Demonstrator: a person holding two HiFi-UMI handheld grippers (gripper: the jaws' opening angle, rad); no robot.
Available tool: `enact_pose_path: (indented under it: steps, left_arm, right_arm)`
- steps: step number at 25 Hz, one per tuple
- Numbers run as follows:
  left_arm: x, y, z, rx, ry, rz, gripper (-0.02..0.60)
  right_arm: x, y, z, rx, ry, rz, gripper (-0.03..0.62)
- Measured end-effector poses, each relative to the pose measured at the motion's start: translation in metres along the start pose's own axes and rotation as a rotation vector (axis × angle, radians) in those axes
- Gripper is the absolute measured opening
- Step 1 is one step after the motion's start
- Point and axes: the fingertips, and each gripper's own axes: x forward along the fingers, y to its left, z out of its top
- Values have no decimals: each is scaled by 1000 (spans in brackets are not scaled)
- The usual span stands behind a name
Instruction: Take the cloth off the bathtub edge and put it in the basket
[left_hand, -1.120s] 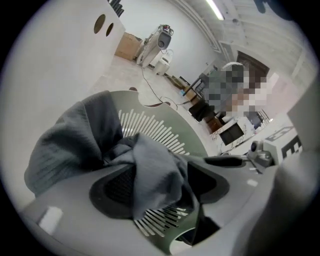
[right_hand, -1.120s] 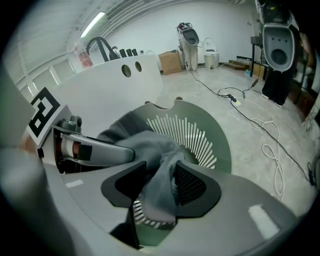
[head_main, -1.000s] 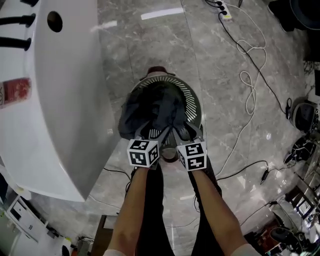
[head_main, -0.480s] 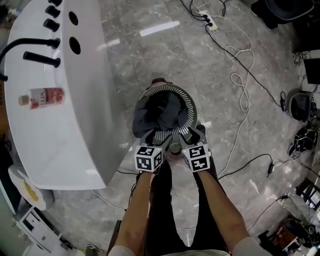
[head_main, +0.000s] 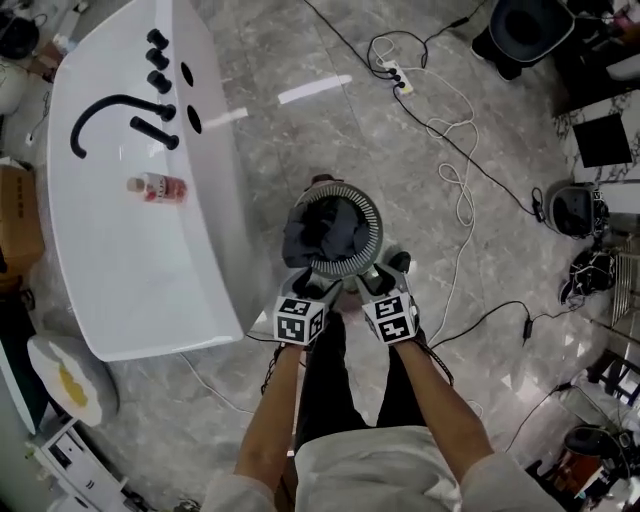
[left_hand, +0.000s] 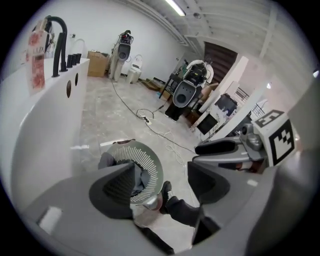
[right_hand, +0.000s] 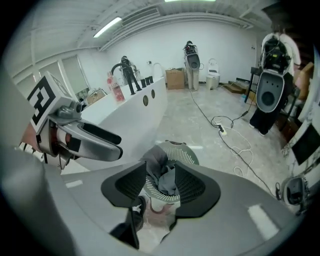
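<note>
Dark grey cloth (head_main: 322, 232) sits bunched inside round grey slatted plastic basket (head_main: 374, 216), one fold draped over rim at 9 o'clock. Basket stands on grey marble floor (head_main: 300, 130); white bathtub (head_main: 150, 270) just beside it at 9 o'clock. Left gripper (head_main: 320, 288) and right gripper (head_main: 378, 280) hover side by side at basket's 6 o'clock. Both tongs released: jaws apart, nothing between pads, left gap wider. Pink bottle (head_main: 158, 187) on bathtub edge near black faucet (head_main: 163, 111).
</note>
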Motion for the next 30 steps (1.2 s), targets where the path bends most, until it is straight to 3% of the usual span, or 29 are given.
enact_pose_path:
  steps: [4,11,24,30]
  left_arm:
    - [-47,-29,15,-24,-40,-4,360]
    - [-127,-66,33,-27,-82,-5,360]
    - [-165,-87,61,135,-91,-32,360]
    - [-175,-70,67,129,-116,-3,360]
  right_arm:
    - [-51,14,15,5,13,-28,161]
    - [-116,63,47,38,-43,40,161]
    - [-160,79,70,47,-108,71,161]
    - [-157,70,69,73,-110,52,161]
